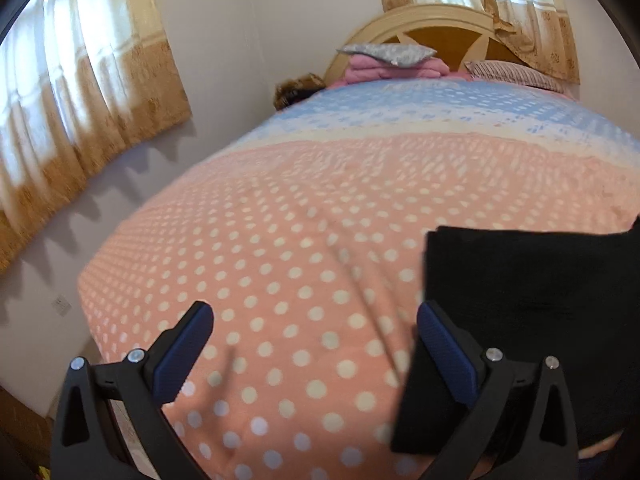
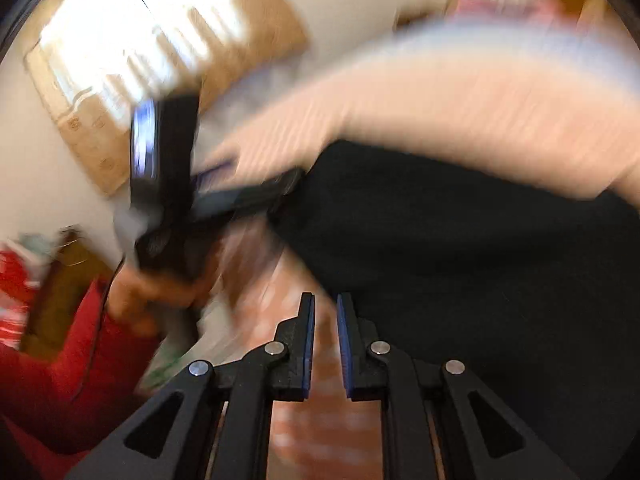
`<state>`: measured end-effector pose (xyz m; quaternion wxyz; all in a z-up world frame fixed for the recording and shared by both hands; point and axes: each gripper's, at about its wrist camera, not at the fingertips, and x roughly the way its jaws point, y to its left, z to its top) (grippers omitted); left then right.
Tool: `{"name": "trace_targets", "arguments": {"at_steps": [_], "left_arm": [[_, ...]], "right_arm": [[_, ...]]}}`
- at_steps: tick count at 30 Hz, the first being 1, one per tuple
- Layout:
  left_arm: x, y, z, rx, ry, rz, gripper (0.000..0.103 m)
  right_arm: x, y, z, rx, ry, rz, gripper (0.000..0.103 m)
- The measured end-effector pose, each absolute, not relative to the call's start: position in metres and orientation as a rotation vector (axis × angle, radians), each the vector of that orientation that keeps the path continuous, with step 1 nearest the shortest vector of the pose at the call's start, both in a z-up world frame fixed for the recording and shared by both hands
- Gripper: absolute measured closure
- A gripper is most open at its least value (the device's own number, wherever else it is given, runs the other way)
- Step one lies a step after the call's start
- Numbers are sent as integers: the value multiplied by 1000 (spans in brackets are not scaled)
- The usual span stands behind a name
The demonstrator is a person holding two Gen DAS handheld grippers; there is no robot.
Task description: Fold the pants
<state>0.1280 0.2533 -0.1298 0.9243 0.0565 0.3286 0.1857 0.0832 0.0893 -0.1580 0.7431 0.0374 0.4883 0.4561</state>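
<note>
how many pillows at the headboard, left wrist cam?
2. A grey pillow lies on folded pink bedding left of centre; a striped pillow lies to the right. The bed's rise may hide more.

On my left feed the pants [image 1: 520,300] are plain black, lying on a blanket [image 1: 300,240] that is salmon pink with white polka dots, turning to pale blue with white flecks farther up. My left gripper [image 1: 316,344] is black with dark blue pads. I see cream-and-tan curtains [image 1: 88,112], a cream headboard [image 1: 420,24] with brown panels, a grey speckled pillow [image 1: 386,53] over pink bedding. My right gripper [image 2: 325,344] matches; a sleeve [image 2: 60,380] there is red.
</note>
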Motion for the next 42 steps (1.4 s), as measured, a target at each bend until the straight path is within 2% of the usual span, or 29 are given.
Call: {"name": "trace_targets", "arguments": {"at_steps": [2, 6, 9, 12, 14, 15, 16, 18, 22, 31, 37, 42], "left_arm": [[130, 263, -131, 88, 690, 404, 0], [130, 273, -120, 90, 689, 471, 0], [118, 267, -98, 50, 621, 432, 0], [114, 250, -82, 15, 582, 347, 0], [118, 232, -81, 4, 580, 280, 0], [123, 224, -85, 15, 591, 255, 0], [129, 216, -89, 40, 602, 248, 0], [143, 203, -102, 111, 627, 257, 0], [171, 200, -127, 200, 741, 305, 0], [152, 176, -92, 173, 715, 254, 0], [143, 124, -89, 92, 760, 78, 0], [134, 55, -100, 135, 772, -55, 0]], "right_arm": [[74, 82, -167, 168, 987, 1008, 90], [85, 70, -155, 260, 1053, 1024, 90], [79, 47, -129, 296, 917, 991, 90], [81, 46, -120, 156, 835, 846, 90], [85, 74, -145, 14, 972, 845, 90], [80, 82, -150, 0, 953, 849, 90], [74, 81, -148, 11, 884, 855, 80], [66, 81, -145, 37, 873, 895, 65], [56, 66, -130, 65, 863, 890, 65], [55, -45, -102, 155, 733, 556, 65], [48, -117, -101, 189, 724, 259, 65], [36, -168, -99, 225, 714, 96, 65]]}}
